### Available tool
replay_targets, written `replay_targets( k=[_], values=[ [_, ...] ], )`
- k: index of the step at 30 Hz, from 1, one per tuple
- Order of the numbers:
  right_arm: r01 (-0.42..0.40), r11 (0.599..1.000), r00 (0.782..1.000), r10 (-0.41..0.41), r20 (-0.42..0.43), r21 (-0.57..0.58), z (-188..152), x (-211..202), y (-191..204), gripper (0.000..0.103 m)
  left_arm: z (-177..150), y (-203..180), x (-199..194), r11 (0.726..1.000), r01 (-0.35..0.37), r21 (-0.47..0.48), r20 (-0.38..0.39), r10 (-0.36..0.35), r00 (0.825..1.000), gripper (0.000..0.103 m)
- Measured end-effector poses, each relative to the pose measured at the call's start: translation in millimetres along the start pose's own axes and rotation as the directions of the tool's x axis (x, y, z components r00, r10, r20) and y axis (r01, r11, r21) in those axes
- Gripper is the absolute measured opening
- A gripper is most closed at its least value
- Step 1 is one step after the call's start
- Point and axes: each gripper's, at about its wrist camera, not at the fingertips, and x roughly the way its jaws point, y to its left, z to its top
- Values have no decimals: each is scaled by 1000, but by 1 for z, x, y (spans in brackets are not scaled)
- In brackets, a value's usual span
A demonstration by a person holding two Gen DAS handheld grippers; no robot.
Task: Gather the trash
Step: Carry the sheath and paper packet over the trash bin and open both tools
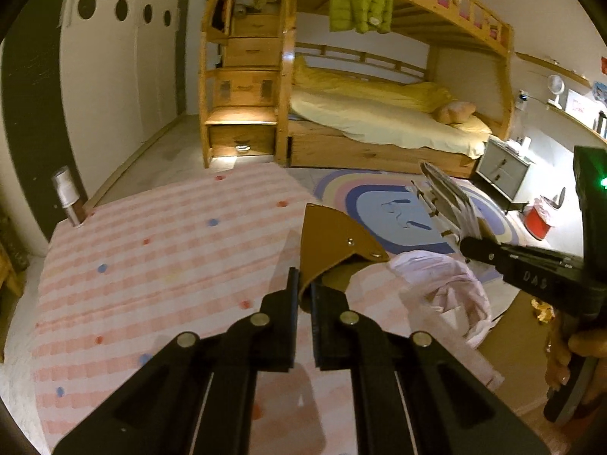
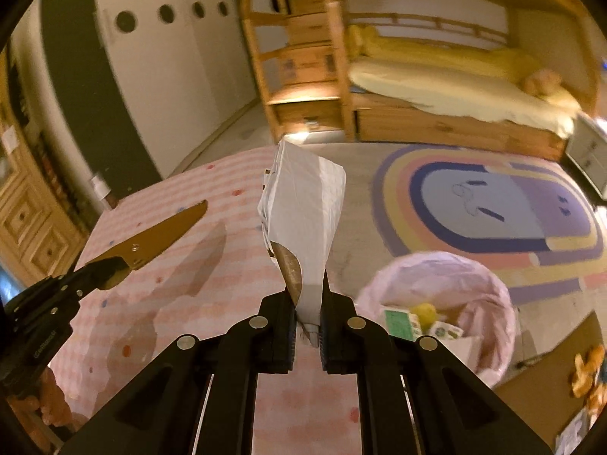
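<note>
Both grippers loaded over a striped mat, bin at its right edge.

Pink-and-white striped mat (image 1: 159, 265) with coloured dots laid on the floor of a bedroom; wooden bunk bed (image 1: 379, 113) beyond, oval rainbow rug (image 2: 493, 212) to the right, silver bottle (image 1: 67, 197) at the mat's far left corner. Left gripper (image 1: 303, 295) clamped tight on a brown cardboard flap (image 1: 334, 239), raised above the mat's middle, angled downward. Right gripper (image 2: 308, 303) closed narrow on a crumpled white wrapper (image 2: 303, 208) with a brown inner face, standing upright from the jaws. Pink-lined bin (image 2: 440, 303) just right of the right gripper, off the mat's right edge, cartons and yellow scraps inside. Fingers (image 1: 561, 364) of a hand visible on the right grip.
</note>
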Motion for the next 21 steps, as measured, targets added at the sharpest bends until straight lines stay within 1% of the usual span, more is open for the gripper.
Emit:
replay_targets(
  k=[6, 10, 13, 18, 21],
  values=[
    [58, 987, 998, -58, -9, 146, -7, -6, -50, 10, 7, -44, 22, 997, 59, 45, -15, -59, 998, 4],
    [83, 964, 997, -79, -27, 252, -13, -6, -85, 10, 8, -77, 42, 992, 105, 74, -44, -102, 994, 4],
    [96, 949, 995, -89, -38, 299, -17, -6, -102, 10, 9, -99, 59, 986, 143, 88, -73, -136, 988, 4],
    [117, 934, 993, -111, -37, 339, -20, -6, -118, 13, 9, -128, 81, 978, 177, 109, -110, -165, 980, 4],
    [113, 923, 994, -108, -35, 367, -21, -5, -128, 14, 10, -144, 98, 974, 196, 114, -138, -180, 974, 4]
  ],
)
